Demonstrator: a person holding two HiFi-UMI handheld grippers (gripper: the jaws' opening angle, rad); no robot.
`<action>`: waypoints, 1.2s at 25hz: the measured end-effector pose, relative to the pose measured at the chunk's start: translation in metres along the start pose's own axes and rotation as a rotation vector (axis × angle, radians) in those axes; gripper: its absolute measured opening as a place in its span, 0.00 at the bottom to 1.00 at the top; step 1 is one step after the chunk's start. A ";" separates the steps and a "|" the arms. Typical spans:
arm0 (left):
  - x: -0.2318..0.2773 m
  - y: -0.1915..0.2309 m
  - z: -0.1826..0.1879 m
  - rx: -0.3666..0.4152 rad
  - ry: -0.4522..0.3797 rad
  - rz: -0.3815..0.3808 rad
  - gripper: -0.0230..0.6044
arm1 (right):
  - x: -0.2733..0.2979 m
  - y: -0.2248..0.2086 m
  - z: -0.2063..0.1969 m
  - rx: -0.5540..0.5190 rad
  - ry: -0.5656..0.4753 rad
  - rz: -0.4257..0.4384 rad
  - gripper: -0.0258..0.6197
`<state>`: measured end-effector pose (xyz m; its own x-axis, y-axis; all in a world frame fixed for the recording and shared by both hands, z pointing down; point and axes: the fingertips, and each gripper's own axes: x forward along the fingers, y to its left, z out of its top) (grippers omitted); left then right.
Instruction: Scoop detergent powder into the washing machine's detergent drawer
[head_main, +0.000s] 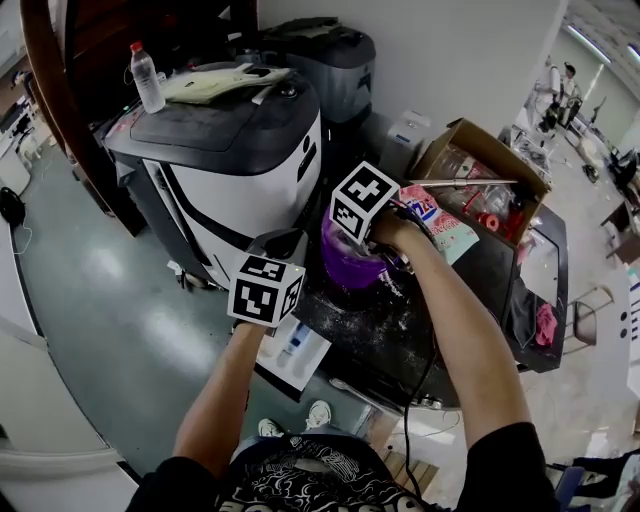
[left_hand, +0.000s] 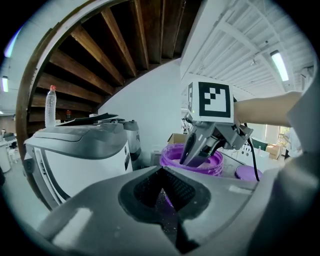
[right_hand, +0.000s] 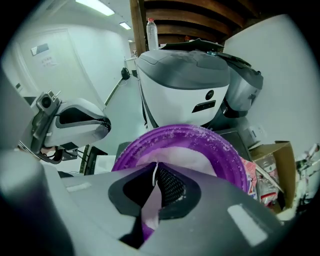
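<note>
powder (right_hand: 197, 160) loose, light, spills easy; sits in purple tub (right_hand: 225, 150) on dark worktop (head_main: 400, 330) beside washer (head_main: 230, 150); right gripper (right_hand: 156, 169) fingers clamped on thin pale strip (right_hand: 150, 210), prob scoop handle, stiff plastic, grip there and keep level; left gripper (left_hand: 161, 170) fingers together, nothing clearly held; pink packet (head_main: 445, 228) print unreadable; no brand legible on tub

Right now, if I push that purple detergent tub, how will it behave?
The purple tub looks broad and holds powder, so probably weighty, unlikely to tip. Spilled grains on the dark top could let it skid. The right gripper, shut on a thin white handle in it, might drag it.
</note>
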<state>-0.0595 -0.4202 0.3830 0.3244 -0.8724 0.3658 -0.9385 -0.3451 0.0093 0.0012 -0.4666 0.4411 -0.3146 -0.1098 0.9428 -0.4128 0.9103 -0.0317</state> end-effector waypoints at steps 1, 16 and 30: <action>0.000 0.000 0.001 0.001 -0.002 -0.007 0.04 | -0.001 0.001 0.000 0.018 0.002 0.004 0.10; 0.000 -0.008 0.005 0.030 -0.011 -0.102 0.04 | -0.018 -0.005 -0.001 0.370 -0.107 0.071 0.09; -0.001 -0.017 0.015 0.070 -0.032 -0.161 0.04 | -0.055 -0.015 0.005 0.688 -0.402 0.182 0.09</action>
<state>-0.0417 -0.4185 0.3682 0.4742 -0.8144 0.3345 -0.8641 -0.5033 -0.0004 0.0203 -0.4763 0.3876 -0.6557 -0.2376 0.7166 -0.7170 0.4932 -0.4926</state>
